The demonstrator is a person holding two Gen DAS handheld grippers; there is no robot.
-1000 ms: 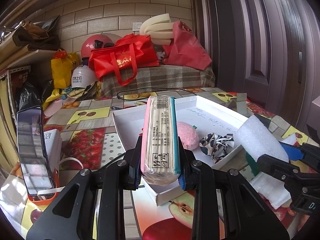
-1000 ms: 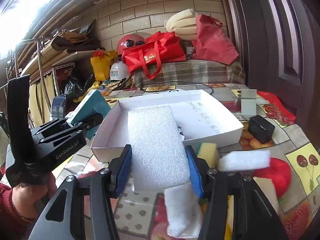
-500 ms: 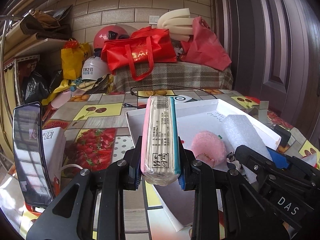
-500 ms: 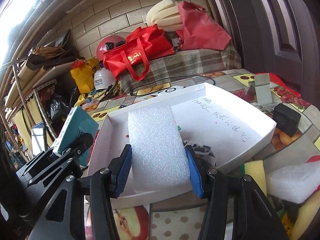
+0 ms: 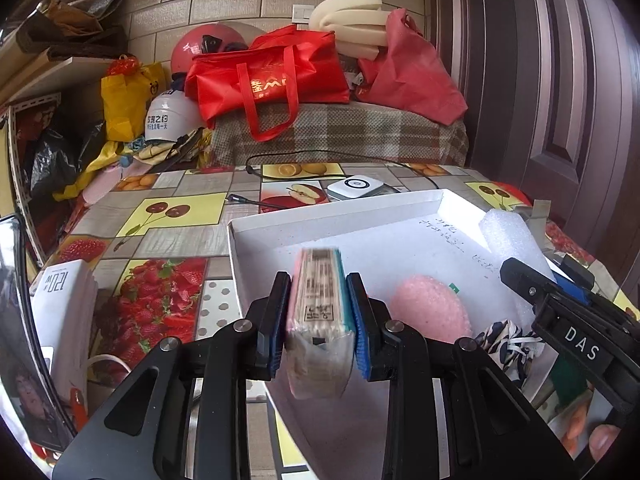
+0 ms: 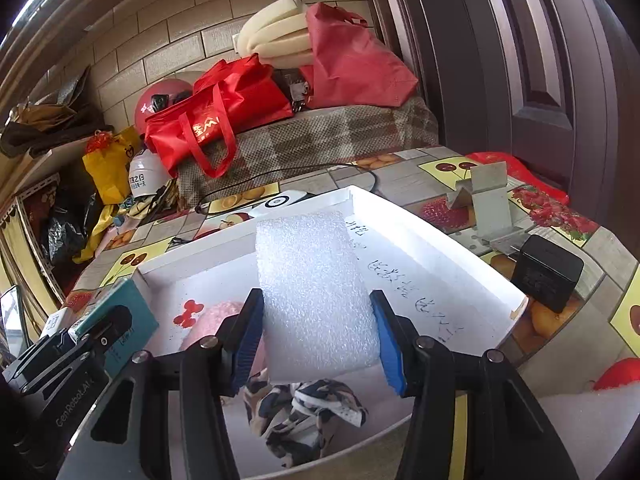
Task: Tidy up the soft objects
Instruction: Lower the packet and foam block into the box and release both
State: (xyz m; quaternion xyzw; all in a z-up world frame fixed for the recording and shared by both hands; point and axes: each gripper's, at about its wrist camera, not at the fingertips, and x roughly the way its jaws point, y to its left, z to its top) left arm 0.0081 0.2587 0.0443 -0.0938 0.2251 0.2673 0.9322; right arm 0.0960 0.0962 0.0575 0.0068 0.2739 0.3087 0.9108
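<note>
My left gripper (image 5: 318,320) is shut on a pink-and-teal tissue pack (image 5: 318,308), tilted down over the left side of the white box (image 5: 340,210). My right gripper (image 6: 316,340) is shut on a white foam block (image 6: 312,288) held over the box's middle (image 6: 440,240). In the box lie a pink puff (image 5: 430,312) and a crumpled patterned cloth (image 6: 304,412). The right gripper with its foam (image 5: 508,236) shows at the right of the left wrist view. The left gripper with its pack (image 6: 116,324) shows at the left of the right wrist view.
A black adapter (image 6: 548,272) and a grey metal stand (image 6: 488,204) sit right of the box. A white round device (image 5: 356,188) and cable lie behind it. A white tissue box (image 5: 64,300) and a phone stand at the left. Bags and helmets crowd the back.
Both grippers moved forward over the box. The tissue pack has tipped downward into the box's left side. The foam block now hangs over the box interior.
</note>
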